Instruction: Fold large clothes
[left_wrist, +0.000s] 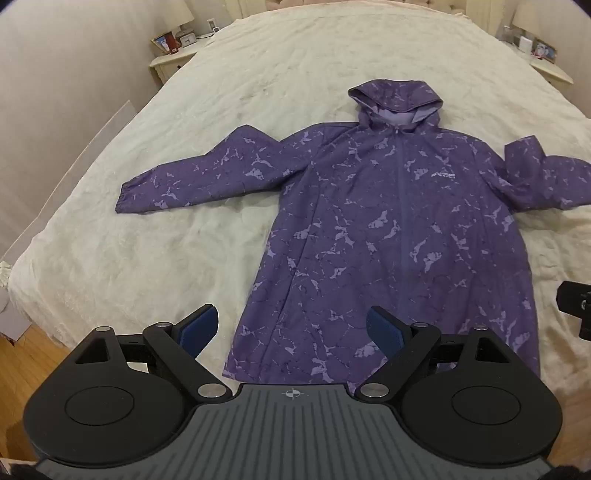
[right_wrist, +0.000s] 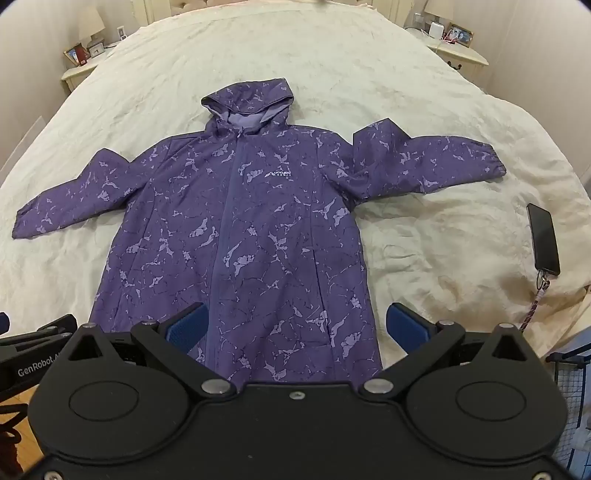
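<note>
A purple hooded jacket (left_wrist: 388, 229) with a pale marble print lies flat, front up and zipped, on a cream bedspread (left_wrist: 258, 66). Both sleeves are spread out to the sides and the hood points to the far end. It also shows in the right wrist view (right_wrist: 236, 229). My left gripper (left_wrist: 291, 330) is open and empty, held above the jacket's hem at its left corner. My right gripper (right_wrist: 295, 326) is open and empty, above the hem near its right side. The left gripper's body (right_wrist: 33, 347) shows at the right wrist view's left edge.
A black phone (right_wrist: 543, 238) with a cord lies on the bed right of the jacket. Nightstands (left_wrist: 173, 59) (right_wrist: 458, 50) with lamps and frames stand at both sides of the bed's head. Wooden floor (left_wrist: 29, 365) lies at the near left. A wire basket (right_wrist: 569, 387) stands at the near right.
</note>
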